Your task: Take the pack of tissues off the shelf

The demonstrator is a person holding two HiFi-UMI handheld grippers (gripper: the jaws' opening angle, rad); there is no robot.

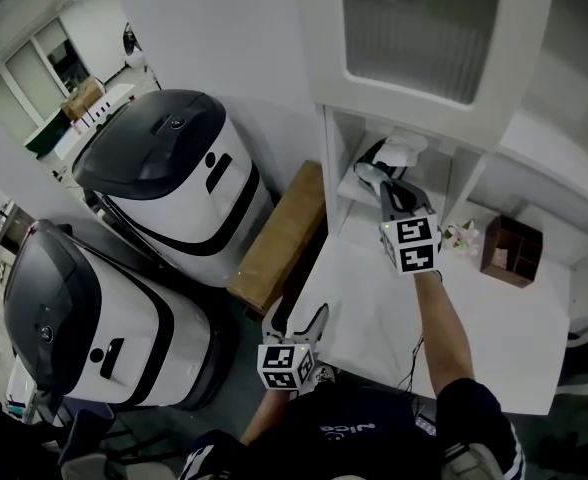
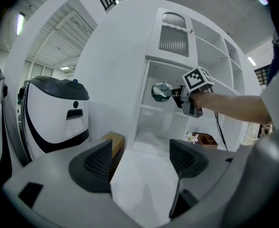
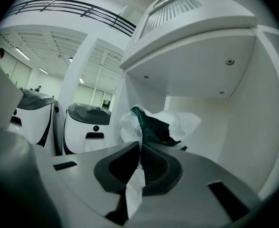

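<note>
The pack of tissues (image 1: 379, 168), white and dark green in a crinkled wrapper, is inside the open shelf compartment (image 1: 346, 203) above the white table. My right gripper (image 1: 389, 193) reaches into that compartment and is shut on the pack's wrapper. In the right gripper view the pack (image 3: 153, 125) bulges out beyond the closed jaws (image 3: 140, 163), with a strip of wrapper pinched between them. The left gripper view shows the pack (image 2: 161, 91) held in the air off the shelf floor by the right gripper (image 2: 177, 93). My left gripper (image 1: 299, 320) is open and empty at the table's near left corner.
Two big white-and-black machines (image 1: 179, 183) (image 1: 84, 318) stand left of the table (image 1: 494, 328). A brown cardboard box (image 1: 279, 233) lies between them and the shelf. A small wooden organiser (image 1: 511, 251) and a sprig of flowers (image 1: 462, 236) sit on the table's right. A ribbed-glass door (image 1: 414, 28) hangs above.
</note>
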